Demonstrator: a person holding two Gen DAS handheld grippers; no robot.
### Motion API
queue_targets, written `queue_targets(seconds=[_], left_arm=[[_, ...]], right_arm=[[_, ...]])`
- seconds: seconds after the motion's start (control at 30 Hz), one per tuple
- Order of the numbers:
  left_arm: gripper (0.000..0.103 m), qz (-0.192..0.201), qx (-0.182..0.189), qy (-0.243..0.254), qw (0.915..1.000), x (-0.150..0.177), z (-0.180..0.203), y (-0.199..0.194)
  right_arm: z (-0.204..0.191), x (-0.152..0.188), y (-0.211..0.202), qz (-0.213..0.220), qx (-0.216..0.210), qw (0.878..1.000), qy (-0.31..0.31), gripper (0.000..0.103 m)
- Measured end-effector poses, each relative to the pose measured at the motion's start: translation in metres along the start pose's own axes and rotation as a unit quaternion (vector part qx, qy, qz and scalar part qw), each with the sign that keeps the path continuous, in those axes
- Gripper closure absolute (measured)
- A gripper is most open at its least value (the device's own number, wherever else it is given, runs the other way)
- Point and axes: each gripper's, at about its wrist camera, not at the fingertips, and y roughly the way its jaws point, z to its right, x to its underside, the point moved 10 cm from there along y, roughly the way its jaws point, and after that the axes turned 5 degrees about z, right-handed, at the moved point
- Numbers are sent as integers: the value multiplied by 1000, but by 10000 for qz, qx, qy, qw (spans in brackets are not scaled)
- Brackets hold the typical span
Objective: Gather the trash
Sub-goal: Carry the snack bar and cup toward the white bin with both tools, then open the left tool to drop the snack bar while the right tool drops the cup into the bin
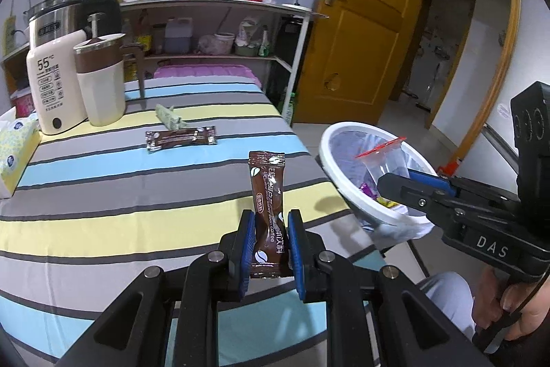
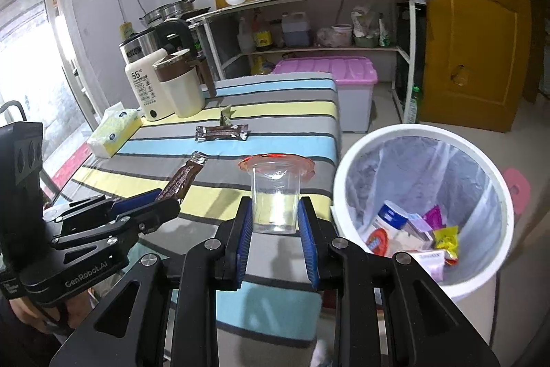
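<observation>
My left gripper (image 1: 271, 222) is shut on a brown coffee sachet (image 1: 266, 195), held upright above the striped table; from the right wrist view that sachet (image 2: 184, 179) pokes out of the same gripper (image 2: 161, 200). My right gripper (image 2: 275, 212) is shut on a clear plastic cup with a red rim (image 2: 275, 191), just left of the white bin (image 2: 347, 160). In the left wrist view that cup (image 1: 385, 160) hangs over the bin (image 1: 330, 157), clamped by the right gripper (image 1: 395, 179). A second brown sachet (image 1: 180, 138) and a green wrapper (image 1: 168, 117) lie on the table.
A white kettle (image 1: 51, 81), a cream and brown mug (image 1: 101, 81) and a tissue box (image 1: 13, 150) stand at the table's left. The bin, lined with a bag, holds several wrappers (image 2: 412, 229). A pink-lidded box (image 2: 343, 71), shelves (image 2: 309, 23) and a yellow door (image 2: 474, 23) lie beyond.
</observation>
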Motion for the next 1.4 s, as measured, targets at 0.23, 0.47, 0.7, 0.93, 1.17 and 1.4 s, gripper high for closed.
queue_targets(seconds=[0.23,0.47,0.7,0.93,1.17,1.4], left_arm=[[83,-25,150,97,9998,0,21,3],[83,-26,317,225,9992,-5,42,11],[83,-59,518,340,9981,-10,65,22],[83,-81,654,427,9969,-16,83,36],[83,-157,798,521,9953,-18,98,51],[83,-236,993,605,9929,-23,116,67]], right_arm=[[17,2,-16,101,139,9998,105,75],[38,4,-27,170,311,9990,254,75],[62,6,-35,205,514,9976,418,75],[85,8,-39,213,726,9956,544,75],[105,11,-39,184,887,9939,637,75],[126,15,-37,125,1035,9917,749,75]])
